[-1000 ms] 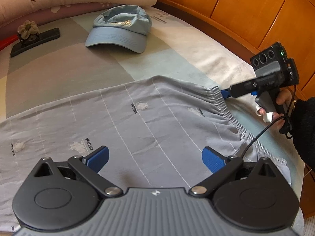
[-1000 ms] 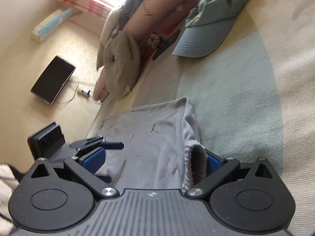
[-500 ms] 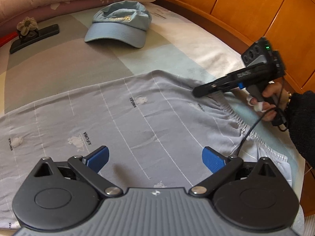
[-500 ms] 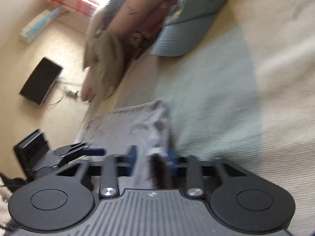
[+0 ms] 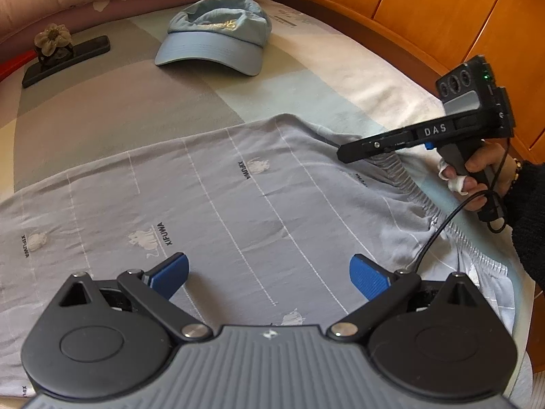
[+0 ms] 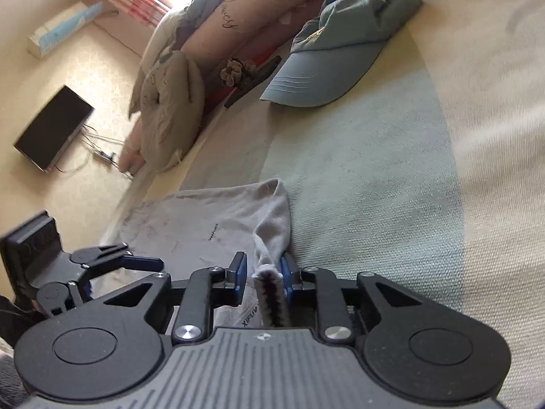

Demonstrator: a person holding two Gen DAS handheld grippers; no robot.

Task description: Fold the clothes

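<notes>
Left gripper [image 5: 269, 274]: jaws wide apart, empty, above grey trousers [image 5: 211, 204] spread on the bed [image 5: 102, 116]. Right gripper [image 6: 261, 272]: jaws narrow, opening; waistband [image 6: 269, 272] between them, left pad clear. Beyond: bare sheet, then cap [image 5: 214, 37].

Left wrist view: looking steeply down, close over the grey printed cotton garment [image 5: 238, 211], facing the orange wooden headboard [image 5: 425, 10]. Right wrist view: tilting shallower, skimming along the garment's edge. Sharing both: light-blue fabric baseball cap [image 5: 218, 34] [image 6: 333, 54], garment, bedsheet.
</notes>
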